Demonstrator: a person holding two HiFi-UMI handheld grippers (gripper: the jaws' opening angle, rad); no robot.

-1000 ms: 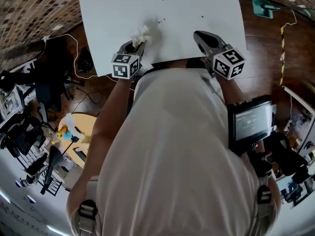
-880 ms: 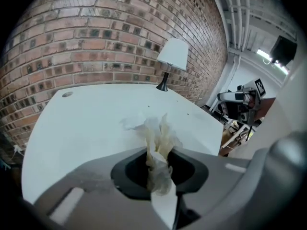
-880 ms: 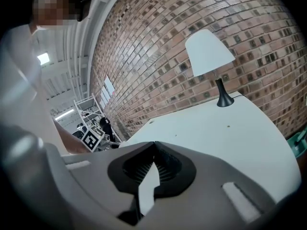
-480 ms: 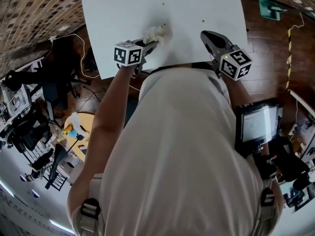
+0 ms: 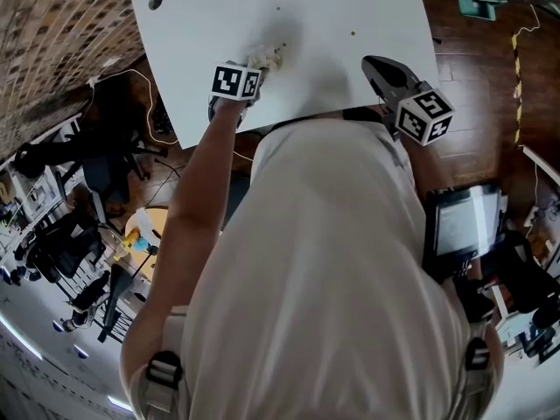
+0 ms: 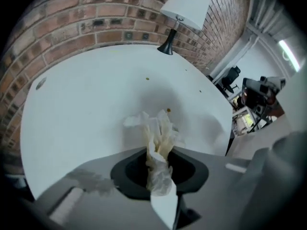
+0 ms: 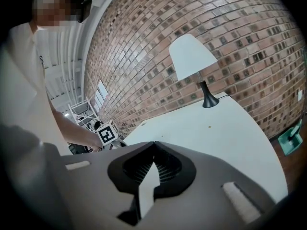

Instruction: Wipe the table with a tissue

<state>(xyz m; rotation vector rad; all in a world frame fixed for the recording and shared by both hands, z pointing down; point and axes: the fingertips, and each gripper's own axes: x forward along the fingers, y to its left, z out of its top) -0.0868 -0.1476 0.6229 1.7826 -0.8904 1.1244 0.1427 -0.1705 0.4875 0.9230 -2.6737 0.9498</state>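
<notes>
My left gripper (image 5: 251,66) points steeply down at the white table (image 5: 350,7) and is shut on a crumpled white tissue (image 5: 265,57). In the left gripper view the tissue (image 6: 156,131) sticks out past the jaws of the left gripper (image 6: 156,151) and rests on the table (image 6: 86,104), right beside a small brown crumb (image 6: 168,110). A second crumb (image 6: 147,78) lies farther out. My right gripper (image 5: 374,64) hovers over the table's near right part, shut and holding nothing. Its own view shows the right gripper (image 7: 154,145) with its tips together.
A white-shaded lamp (image 6: 184,8) with a black foot stands at the table's far edge, against the brick wall, also in the right gripper view (image 7: 192,56). A round hole (image 5: 155,2) marks the table's far left corner. Wooden floor and cables surround the table.
The left gripper has moved farther over the table with the tissue and tipped down, bringing the tissue onto the surface by the crumbs. The right gripper drifted slightly right.
</notes>
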